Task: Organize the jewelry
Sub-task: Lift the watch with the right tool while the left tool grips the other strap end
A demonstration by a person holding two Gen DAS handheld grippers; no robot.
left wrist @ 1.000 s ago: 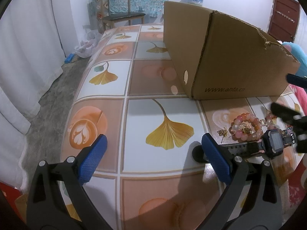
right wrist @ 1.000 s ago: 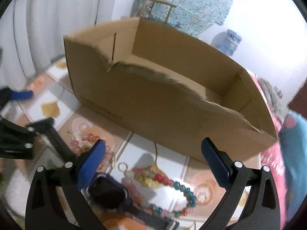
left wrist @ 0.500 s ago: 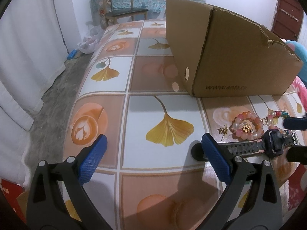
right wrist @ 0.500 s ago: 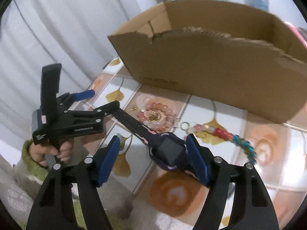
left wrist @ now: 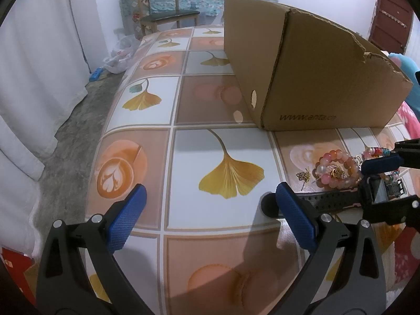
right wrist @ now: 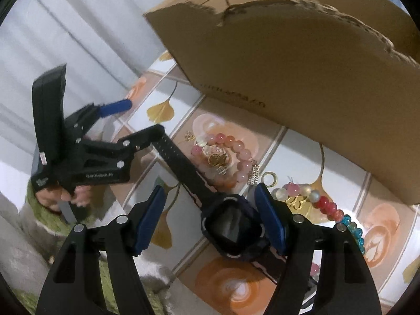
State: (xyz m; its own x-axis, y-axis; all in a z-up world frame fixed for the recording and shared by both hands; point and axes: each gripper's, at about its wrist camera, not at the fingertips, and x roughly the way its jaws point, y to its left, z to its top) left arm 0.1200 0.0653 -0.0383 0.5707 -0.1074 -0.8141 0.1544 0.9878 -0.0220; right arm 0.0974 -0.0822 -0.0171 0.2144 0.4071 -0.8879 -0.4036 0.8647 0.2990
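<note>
- Black digital wristwatch [right wrist: 232, 227]: lies flat on the patterned tablecloth [left wrist: 210, 105], strap stretched out diagonally, just in front of the cardboard box [right wrist: 302, 78].
- Right gripper [right wrist: 210, 221]: jaws straddle the watch case; R blue pad looks to touch the case's edge, L pad stands clear w/ a gap. Not clamped; whether the R pad truly presses can't be told.
- Pink bead bracelet [right wrist: 231, 155] w/ gold charm: on the cloth just beyond the watch, beside the strap; small gold earrings/ring near it.
- Multicolour bead strand [right wrist: 328, 207] (white, pink, red, teal): right of the watch, partly behind the right finger.
- Left gripper [left wrist: 210, 215]: jaws wide apart, nothing between them, hovering over the ginkgo-leaf tile; its R pad sits close to the strap's far end [left wrist: 328, 199]. In the right wrist view a hand [right wrist: 65, 197] w/ green sleeve holds its handle.
- Box: open top, torn front rim, printed web address on side; stands behind all the jewelry.
- Background: wooden chair [left wrist: 162, 8], white curtain [left wrist: 34, 65], dark red door [left wrist: 391, 18].
</note>
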